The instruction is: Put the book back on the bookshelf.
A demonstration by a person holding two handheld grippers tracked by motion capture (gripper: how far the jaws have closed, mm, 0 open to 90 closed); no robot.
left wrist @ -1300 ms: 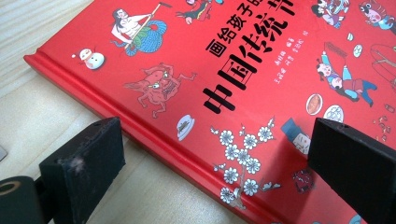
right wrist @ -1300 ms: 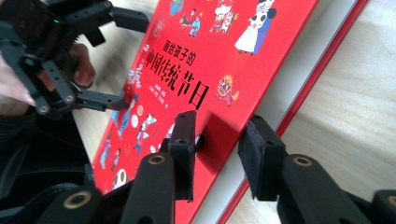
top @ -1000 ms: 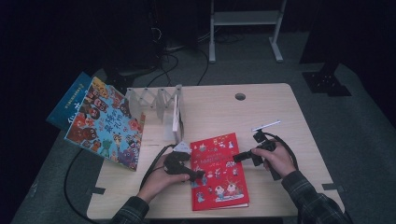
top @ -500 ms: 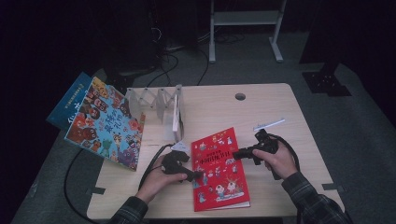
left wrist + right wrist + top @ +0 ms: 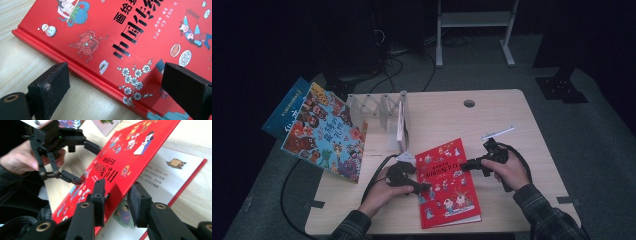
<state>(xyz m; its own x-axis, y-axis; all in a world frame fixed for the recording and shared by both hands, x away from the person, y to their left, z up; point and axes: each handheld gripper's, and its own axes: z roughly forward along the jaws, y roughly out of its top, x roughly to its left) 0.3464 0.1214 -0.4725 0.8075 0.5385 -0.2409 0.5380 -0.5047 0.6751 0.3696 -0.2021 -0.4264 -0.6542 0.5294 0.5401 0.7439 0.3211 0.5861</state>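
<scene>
Red picture book (image 5: 447,182) lying near the front middle of the pale wooden surface (image 5: 437,112), spine toward the left, front cover lifted at its right edge so an illustrated inner page (image 5: 172,172) shows underneath. Right tongs (image 5: 464,166) reaching in from the right, the two black pads set either side of the raised cover edge with a gap visible at one pad; jaws just now opening a little, cover between them, not clearly pinched. Left tongs (image 5: 424,188) at the book's left edge, spread wide, one pad over the bare wood, the other over the red cover, spine running between them, nothing gripped. Farther left, a large colourful book (image 5: 324,132) leaning off the surface's left side, a blue book (image 5: 287,112) behind it. White folding rack (image 5: 379,107) standing at the far left, just beyond the red book. Small round hole (image 5: 469,103) in the far part of the surface.
</scene>
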